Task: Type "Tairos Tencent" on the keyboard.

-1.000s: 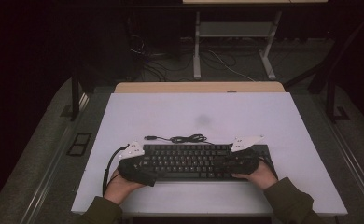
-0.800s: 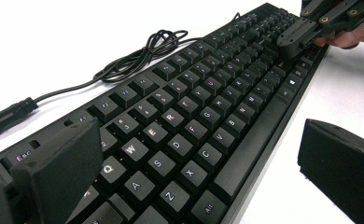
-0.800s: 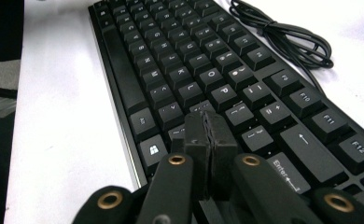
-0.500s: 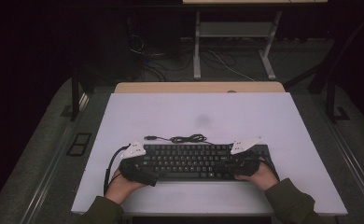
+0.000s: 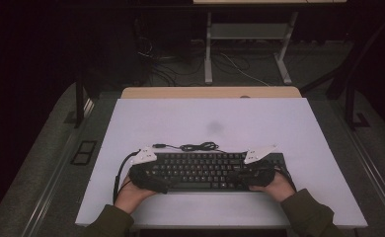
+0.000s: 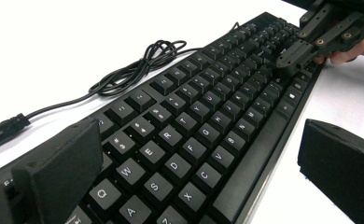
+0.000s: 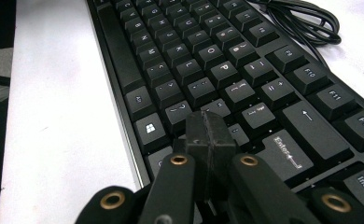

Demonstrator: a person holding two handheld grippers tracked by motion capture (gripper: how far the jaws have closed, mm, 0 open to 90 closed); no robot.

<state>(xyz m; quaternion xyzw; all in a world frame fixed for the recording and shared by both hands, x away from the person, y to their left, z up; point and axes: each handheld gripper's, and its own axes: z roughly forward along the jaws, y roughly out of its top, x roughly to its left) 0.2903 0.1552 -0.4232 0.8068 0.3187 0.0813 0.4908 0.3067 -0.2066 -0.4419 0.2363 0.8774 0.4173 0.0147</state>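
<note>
Black keyboard (image 5: 210, 170) lies flat on the white table (image 5: 205, 123), in the lower middle of the high view, its long side running left to right across the frame. Its cable (image 5: 195, 146) sits in a loose coil just beyond the top edge of the keys, touching the table.

I hold 2 grippers, 1 at each end of the board. My left gripper (image 6: 199, 163) has its jaws spread wide — 1 pad stands at the lower left of the left gripper view, over the keys near Q, the other at the lower right, over the table just off the keyboard's front edge. The board's left end lies between them.

My right gripper (image 7: 211, 135) has its jaws pressed together, nothing between them; the joined tips sit low in the centre of the right gripper view, over the keys just left of Enter — whether they touch a key I cannot tell.
</note>
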